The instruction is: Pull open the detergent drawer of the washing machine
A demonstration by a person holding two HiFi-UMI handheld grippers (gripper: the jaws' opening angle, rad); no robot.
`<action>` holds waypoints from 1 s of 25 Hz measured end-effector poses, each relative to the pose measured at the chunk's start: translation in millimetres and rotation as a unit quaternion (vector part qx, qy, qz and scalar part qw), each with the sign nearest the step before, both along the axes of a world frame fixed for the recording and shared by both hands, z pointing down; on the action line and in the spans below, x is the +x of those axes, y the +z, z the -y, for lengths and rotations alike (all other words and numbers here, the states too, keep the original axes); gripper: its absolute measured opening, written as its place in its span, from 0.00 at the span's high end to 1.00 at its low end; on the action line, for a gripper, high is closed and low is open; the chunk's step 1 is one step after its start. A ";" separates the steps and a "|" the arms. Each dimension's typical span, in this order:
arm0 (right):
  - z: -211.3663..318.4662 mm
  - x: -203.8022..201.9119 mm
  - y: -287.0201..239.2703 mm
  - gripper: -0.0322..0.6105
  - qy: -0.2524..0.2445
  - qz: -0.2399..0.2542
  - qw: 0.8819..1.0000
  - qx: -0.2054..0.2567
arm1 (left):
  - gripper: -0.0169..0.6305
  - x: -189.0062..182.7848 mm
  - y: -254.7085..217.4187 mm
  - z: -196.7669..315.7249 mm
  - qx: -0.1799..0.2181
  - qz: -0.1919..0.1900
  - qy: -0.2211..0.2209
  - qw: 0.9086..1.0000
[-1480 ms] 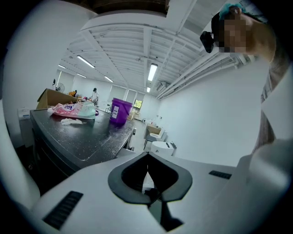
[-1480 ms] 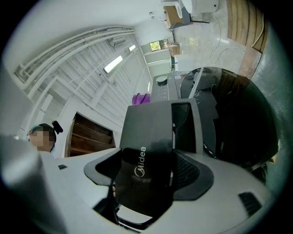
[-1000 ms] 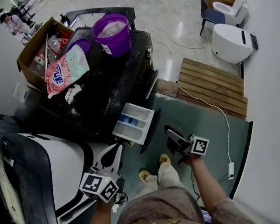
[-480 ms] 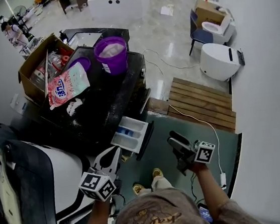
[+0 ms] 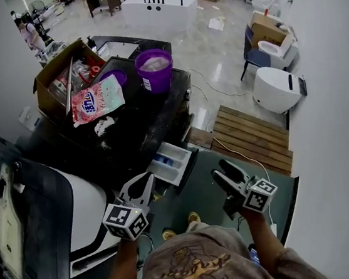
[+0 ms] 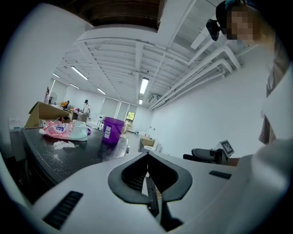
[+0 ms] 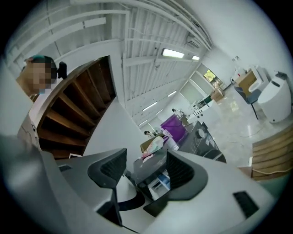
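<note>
2 tools hang back from the drawer point(image 5: 172, 162), which already juts from the front of the washer point(image 5: 149, 116); the pull looks done, so neither touches it. Left gripper point(image 5: 143, 182): fingers pressed together, empty. Right gripper point(image 5: 222, 169): fingers partly apart, just been closing, nothing between them.

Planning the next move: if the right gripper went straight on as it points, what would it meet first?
Probably the pulled-out white plastic detergent drawer of the black washing machine, though depth is unclear. The right gripper has just been closing its jaws, with nothing between them.
</note>
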State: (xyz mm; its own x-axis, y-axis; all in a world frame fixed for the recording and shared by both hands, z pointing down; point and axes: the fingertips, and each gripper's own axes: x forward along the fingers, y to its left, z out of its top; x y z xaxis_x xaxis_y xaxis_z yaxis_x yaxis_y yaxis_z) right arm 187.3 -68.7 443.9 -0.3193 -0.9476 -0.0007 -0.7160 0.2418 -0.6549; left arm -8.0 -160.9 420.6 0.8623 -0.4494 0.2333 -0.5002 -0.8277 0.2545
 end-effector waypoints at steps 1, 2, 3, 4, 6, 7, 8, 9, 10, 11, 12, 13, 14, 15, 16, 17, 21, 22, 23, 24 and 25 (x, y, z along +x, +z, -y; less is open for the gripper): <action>-0.8 -2.5 -5.0 0.56 0.006 -0.014 1.000 0.004 | 0.94 -2.4 -0.2 0.4 0.002 0.000 -0.007 1.000; -1.1 -5.4 -10.6 0.57 0.013 -0.023 1.000 0.009 | 0.94 -4.4 -0.5 0.6 0.001 -0.005 -0.014 1.000; -1.2 -8.9 -16.4 0.60 0.020 -0.029 0.999 0.015 | 0.94 -6.2 -0.8 0.7 -0.001 -0.010 -0.021 1.000; -1.5 -12.7 -19.9 0.63 0.024 -0.037 0.999 0.018 | 0.94 -8.2 -0.3 1.0 -0.002 -0.013 -0.027 1.000; -2.1 -20.0 -18.7 0.72 0.025 -0.069 0.997 0.022 | 0.94 -13.6 3.8 2.0 0.002 -0.005 -0.035 0.999; -2.8 -22.9 -13.8 0.76 0.023 -0.093 0.995 0.020 | 0.94 -16.0 5.4 2.3 0.005 -0.002 -0.037 0.999; -3.8 -25.4 -6.7 0.79 0.020 -0.121 0.992 0.014 | 0.94 -17.8 6.3 2.4 0.007 -0.002 -0.039 0.999; -4.7 -28.0 -0.7 0.82 0.017 -0.143 0.990 0.008 | 0.94 -19.1 6.6 2.3 0.009 -0.003 -0.042 0.999; -5.2 -30.5 2.8 0.83 0.016 -0.156 0.988 0.004 | 0.94 -20.1 6.4 1.8 0.010 -0.007 -0.044 0.999; -5.5 -32.9 4.7 0.85 0.018 -0.161 0.987 0.002 | 0.94 -21.1 6.3 1.2 0.010 -0.012 -0.047 0.999; -5.6 -34.6 6.3 0.86 0.020 -0.164 0.986 0.000 | 0.94 -22.3 6.7 0.8 0.011 -0.015 -0.050 0.999; -5.5 -35.6 8.3 0.87 0.024 -0.167 0.986 -0.001 | 0.94 -23.7 7.4 0.5 0.012 -0.017 -0.052 0.998; -5.4 -36.3 10.3 0.88 0.027 -0.170 0.985 -0.002 | 0.94 -25.5 8.6 0.5 0.015 -0.016 -0.054 0.998; -5.3 -37.0 12.2 0.89 0.030 -0.174 0.984 -0.002 | 0.94 -27.4 10.5 0.4 0.018 -0.013 -0.055 0.998; -5.5 -37.7 13.7 0.90 0.032 -0.179 0.983 -0.003 | 0.94 -28.9 11.9 0.0 0.019 -0.014 -0.057 0.998; -5.7 -38.3 14.8 0.91 0.033 -0.185 0.982 -0.005 | 0.94 -30.0 12.5 -0.8 0.018 -0.019 -0.060 0.998; -5.7 -38.5 20.7 0.94 0.036 -0.200 0.979 -0.012 | 0.94 -35.0 17.8 -3.2 0.017 -0.026 -0.066 0.997; -5.4 -38.5 22.3 0.94 0.036 -0.204 0.978 -0.013 | 0.94 -35.6 20.2 -3.5 0.018 -0.024 -0.065 0.997; -5.1 -38.5 24.5 0.94 0.036 -0.208 0.977 -0.015 | 0.94 -35.9 22.5 -4.0 0.019 -0.022 -0.064 0.998; -5.0 -38.6 27.3 0.94 0.035 -0.213 0.976 -0.017 | 0.94 -36.3 24.4 -4.6 0.018 -0.021 -0.065 0.997; -5.2 -38.9 30.6 0.94 0.035 -0.216 0.975 -0.020 | 0.94 -36.9 26.1 -5.1 0.017 -0.021 -0.067 0.997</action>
State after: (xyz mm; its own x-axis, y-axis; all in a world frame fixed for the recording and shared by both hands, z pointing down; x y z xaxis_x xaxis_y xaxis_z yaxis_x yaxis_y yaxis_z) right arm 148.4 -63.6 474.5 -0.2155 -0.9637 0.1575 -0.9414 0.1622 -0.2957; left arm -44.9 -155.8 446.6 0.8024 -0.5687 0.1809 -0.5967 -0.7622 0.2509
